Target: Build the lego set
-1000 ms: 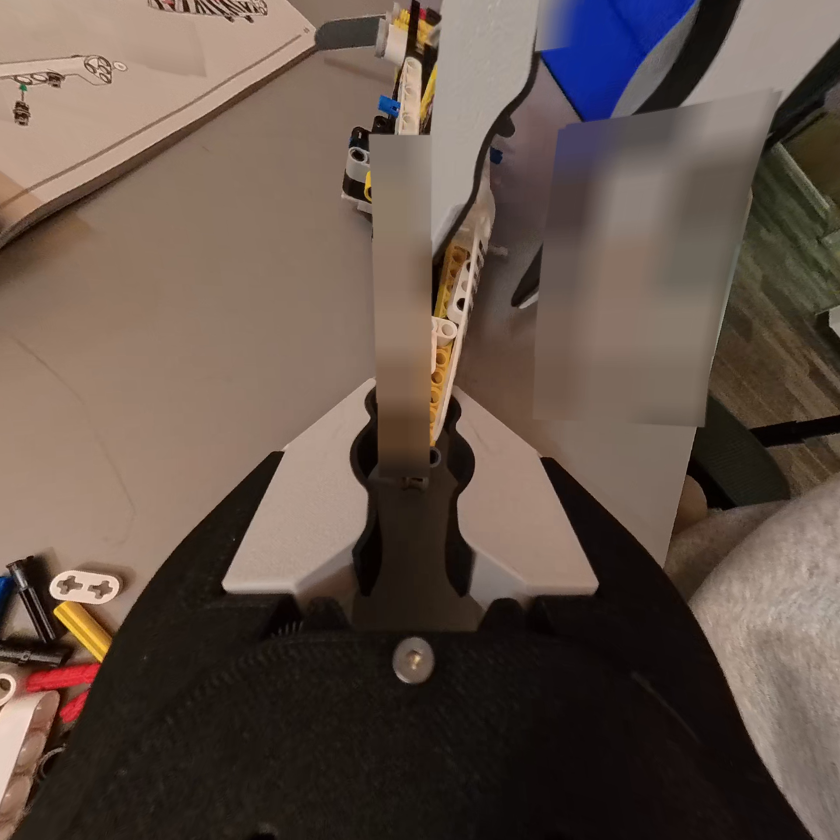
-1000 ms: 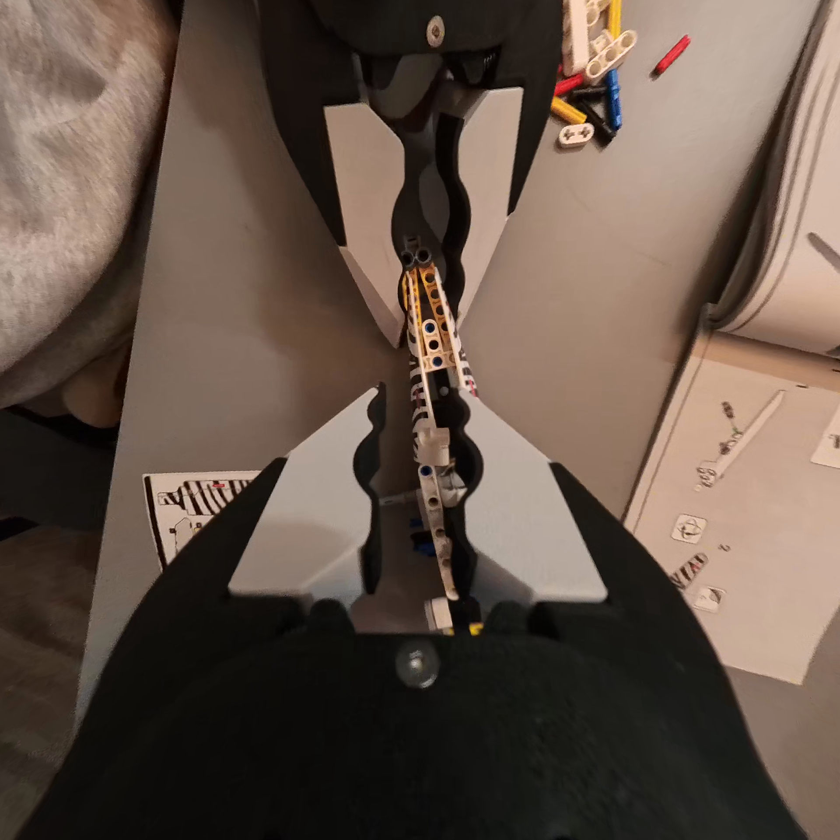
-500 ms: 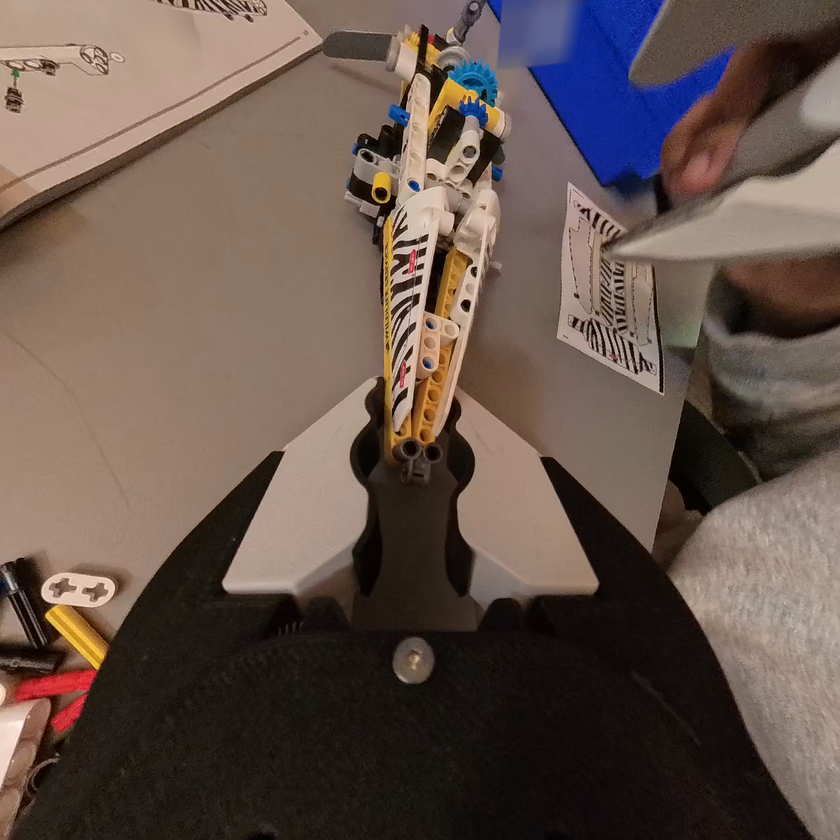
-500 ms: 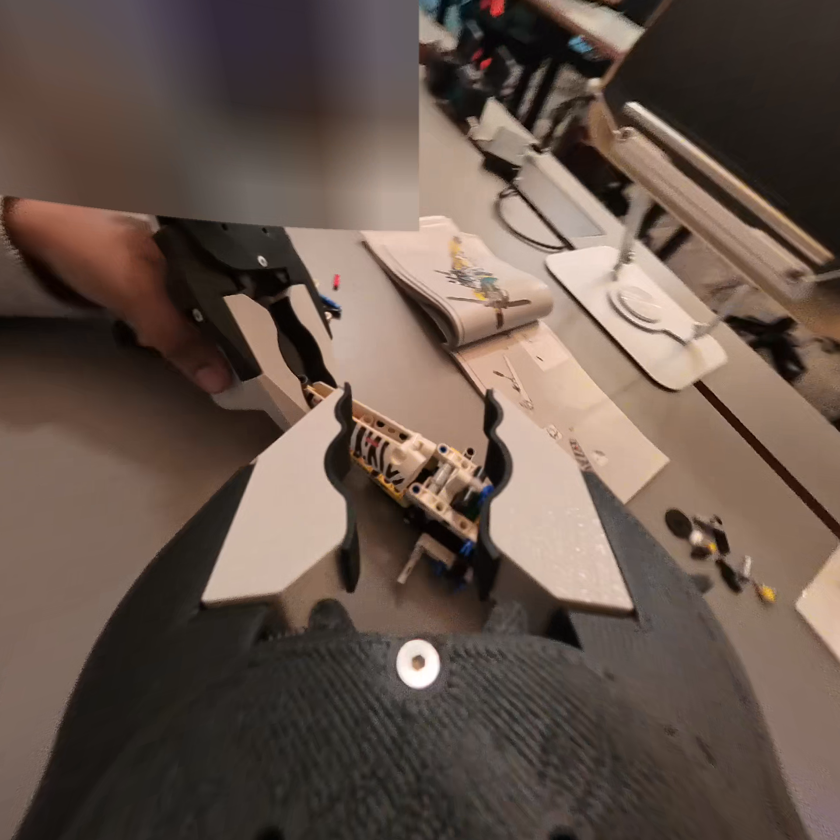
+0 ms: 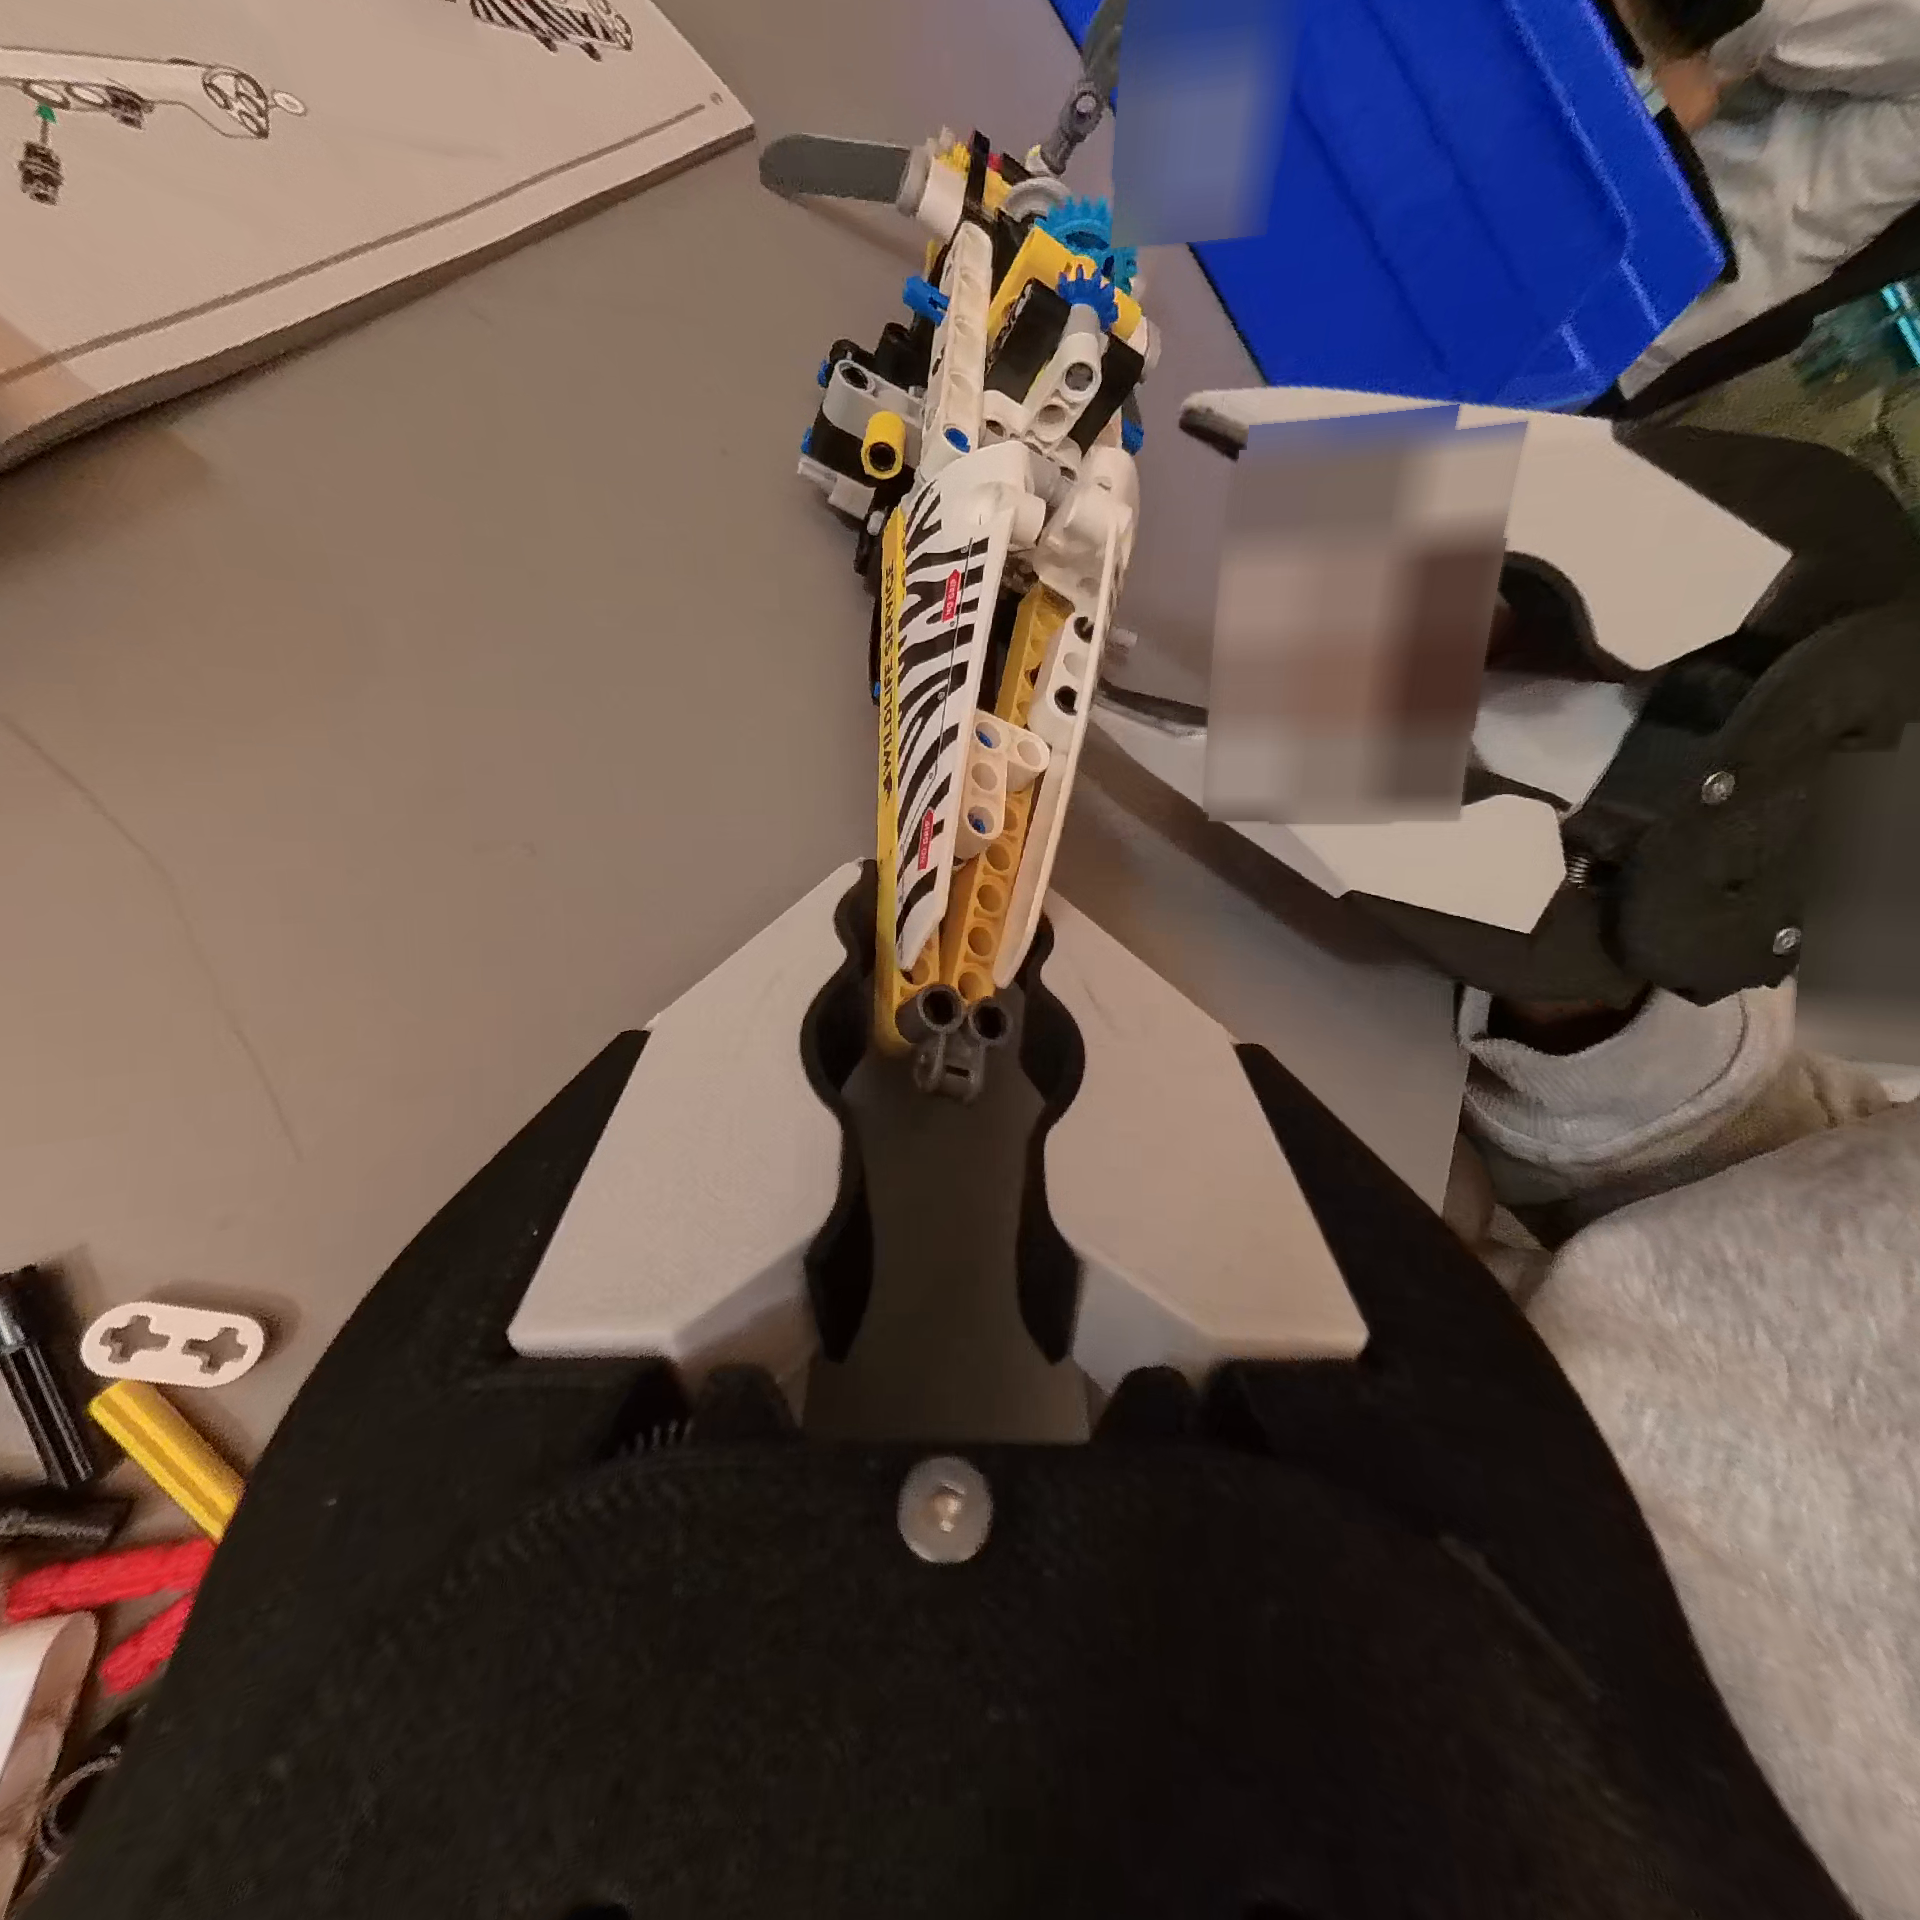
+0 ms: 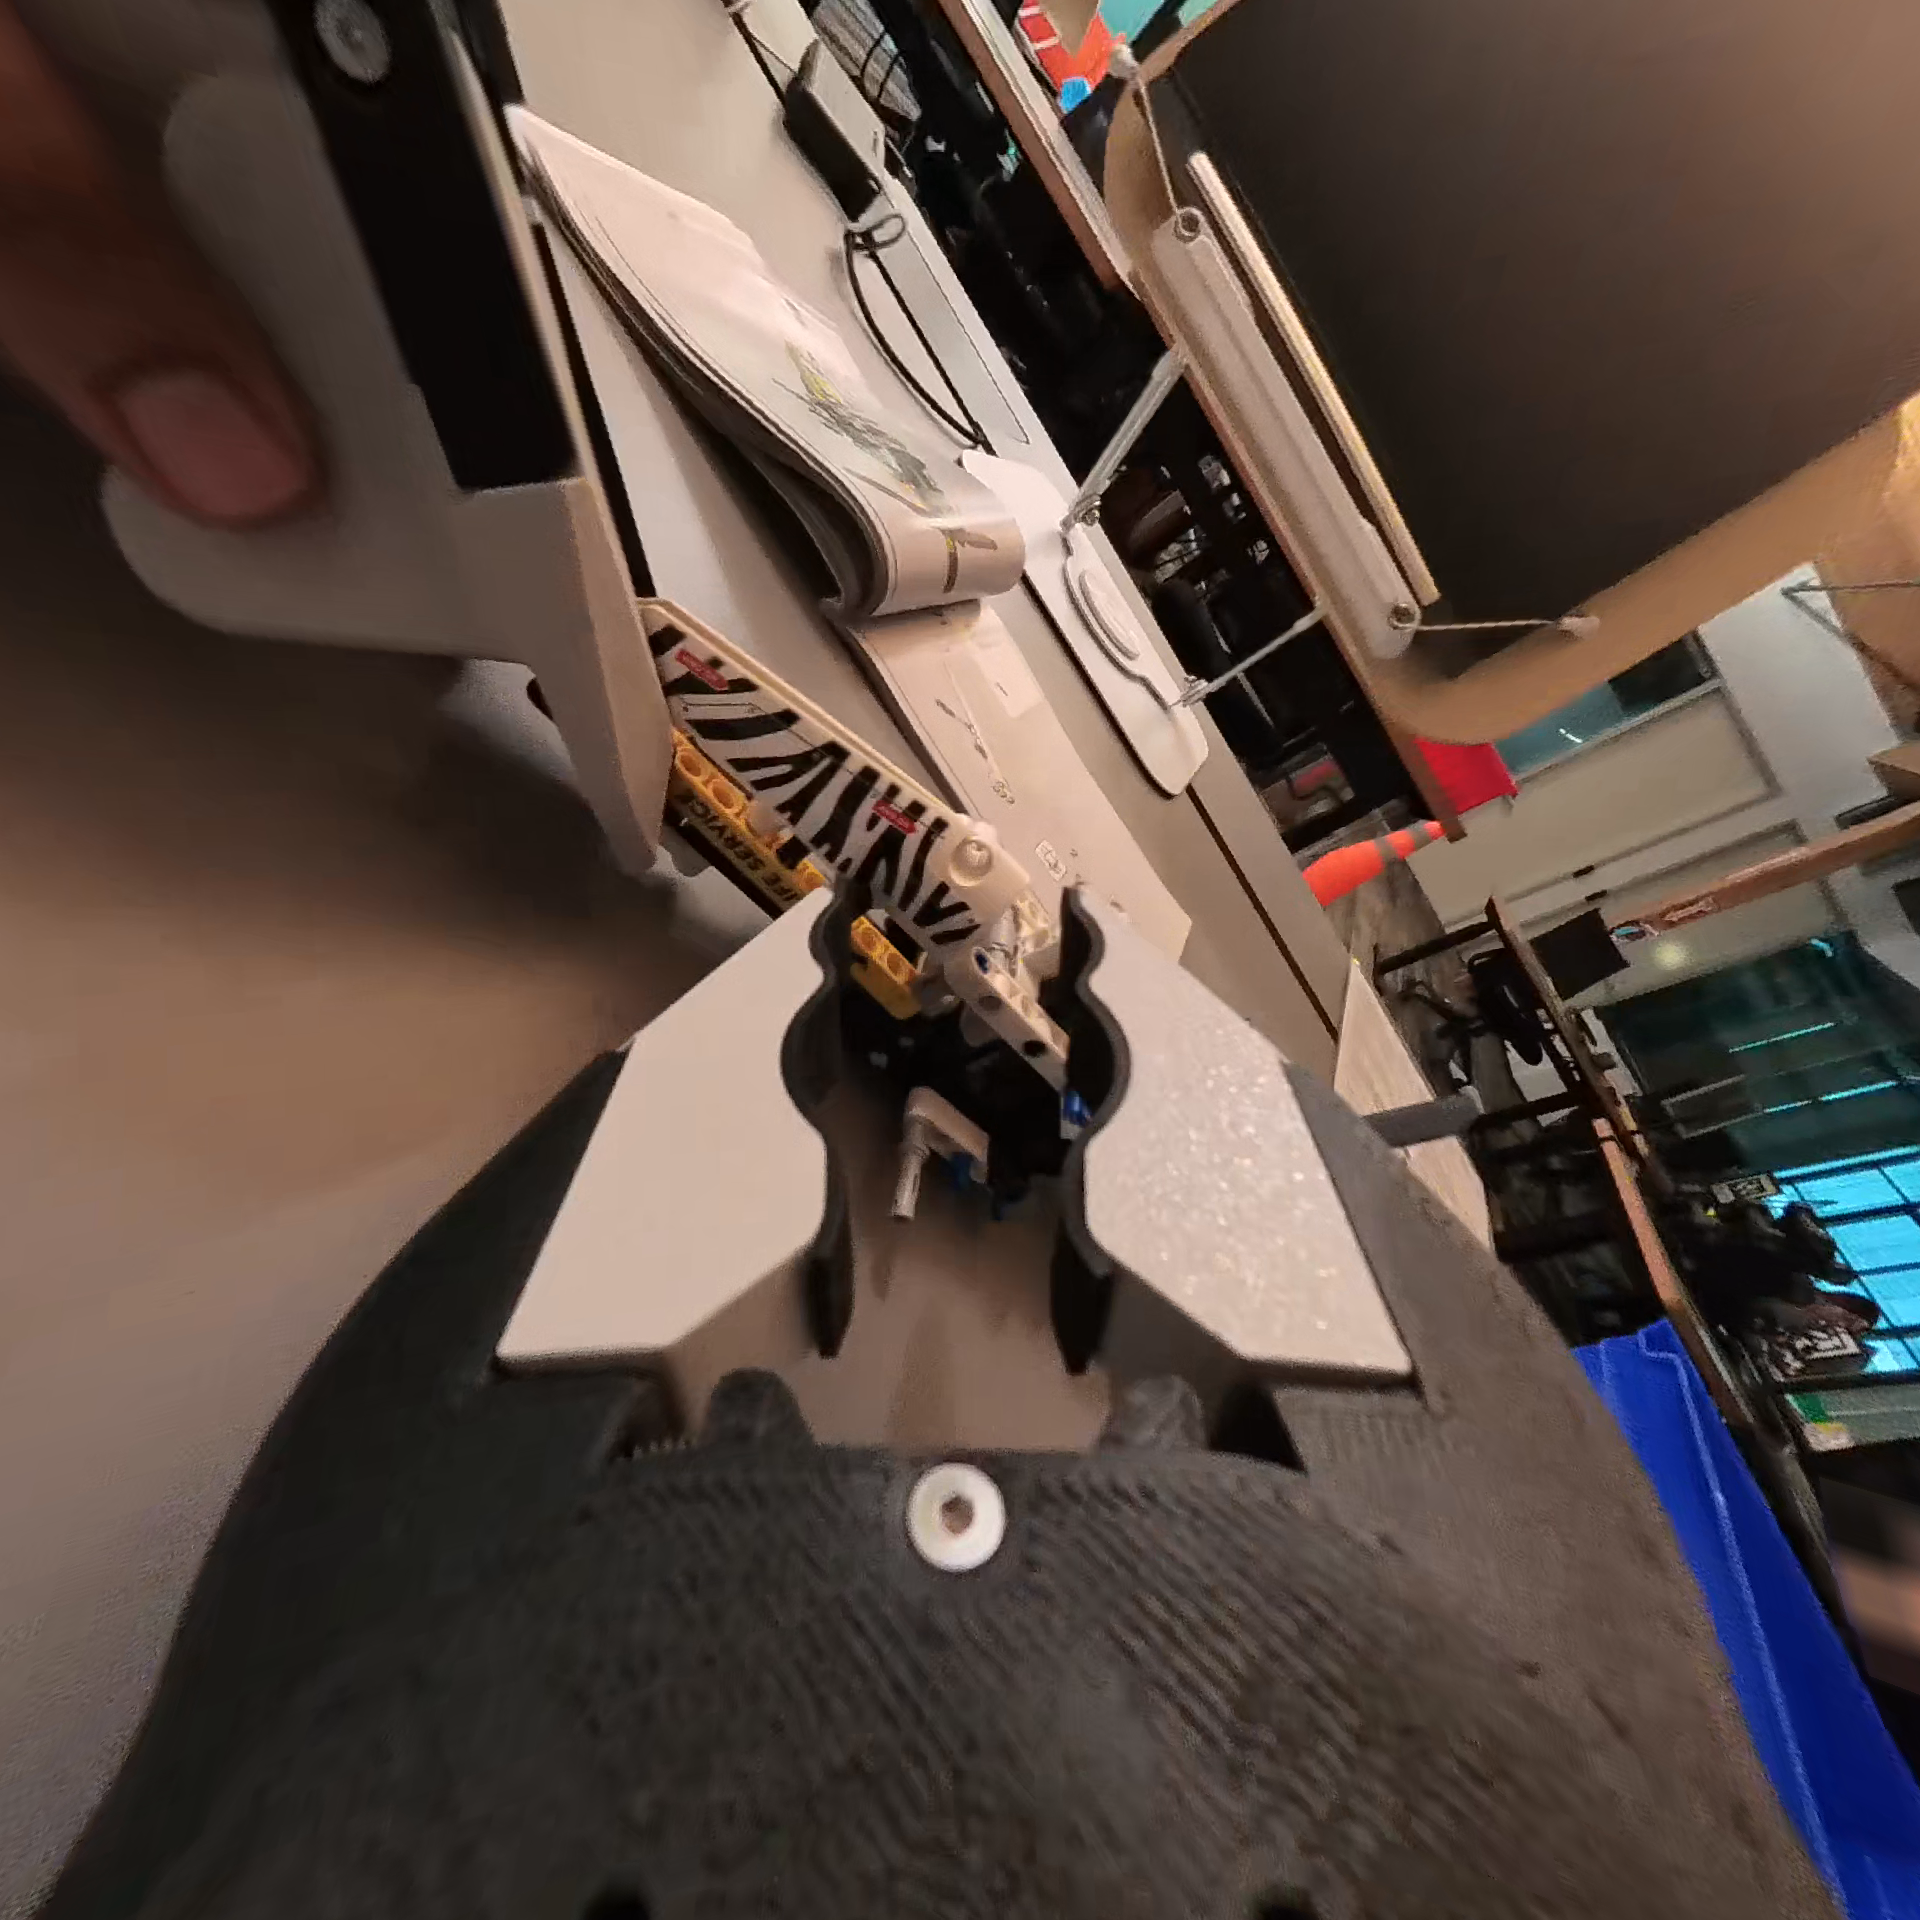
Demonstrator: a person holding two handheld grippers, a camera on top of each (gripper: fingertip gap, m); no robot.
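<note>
The lego model (image 5: 977, 644) is a long yellow and white build with a zebra-striped panel and blue gears at its far end. It lies on the grey table (image 5: 416, 727). My left gripper (image 5: 951, 935) is shut on the model's narrow tail end. My right gripper (image 6: 951, 925) comes in low from the model's right side. Its jaws stand apart, with the model's body (image 6: 935, 883) between them. I cannot tell if the pads touch it. The right gripper also shows in the left wrist view (image 5: 1153, 571). The left gripper's finger (image 6: 582, 644) shows in the right wrist view.
An open instruction booklet (image 5: 312, 156) lies at the far left. A blue bin (image 5: 1455, 208) stands behind the model. Loose pieces (image 5: 156, 1392) lie at the near left. The table edge and a grey sleeve (image 5: 1662, 1403) are on the right. A monitor stand (image 6: 1122, 665) stands beyond the booklet.
One second ago my right gripper was shut on the model. It let go, opened and swung away, then came back low around the body. My left gripper has kept its hold.
</note>
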